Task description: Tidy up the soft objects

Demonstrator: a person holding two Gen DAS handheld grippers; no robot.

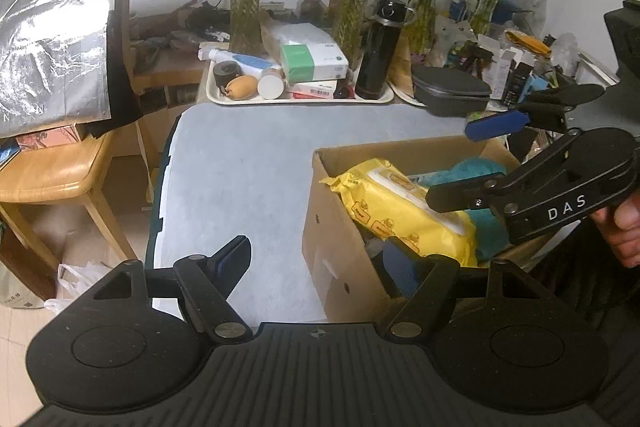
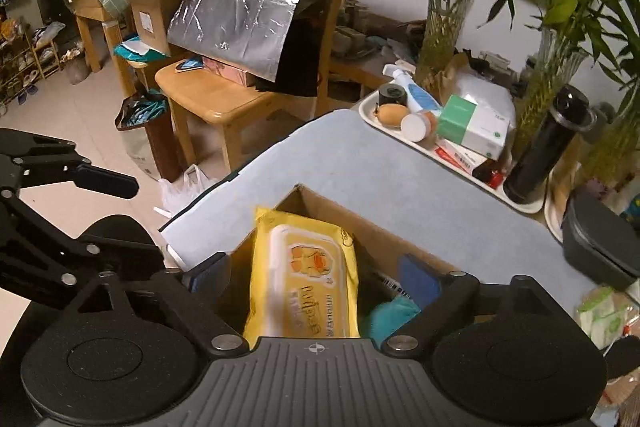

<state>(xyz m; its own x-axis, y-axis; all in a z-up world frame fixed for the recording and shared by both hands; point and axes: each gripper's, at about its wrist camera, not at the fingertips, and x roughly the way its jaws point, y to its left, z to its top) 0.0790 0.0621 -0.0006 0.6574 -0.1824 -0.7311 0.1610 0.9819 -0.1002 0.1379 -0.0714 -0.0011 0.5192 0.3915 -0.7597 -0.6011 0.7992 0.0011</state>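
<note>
An open cardboard box (image 1: 360,151) (image 2: 352,219) stands on the pale blue cloth. A yellow pack of wet wipes (image 1: 396,211) (image 2: 304,279) lies in it, beside a teal fluffy thing (image 1: 476,167) (image 2: 394,311). My right gripper (image 2: 314,273) hangs open over the box, and the pack lies between its fingers without touching the pads. In the left wrist view the right gripper (image 1: 474,161) reaches in from the right. My left gripper (image 1: 320,263) is open and straddles the box's left wall. One of its fingers (image 2: 108,183) shows at the left of the right wrist view.
A white tray (image 1: 224,99) (image 2: 370,115) of bottles and boxes sits at the table's far edge, with a black flask (image 1: 380,47), a dark case (image 1: 452,91) and glass vases of plants. A wooden chair (image 1: 60,183) under a silver foil sheet (image 1: 56,39) stands left.
</note>
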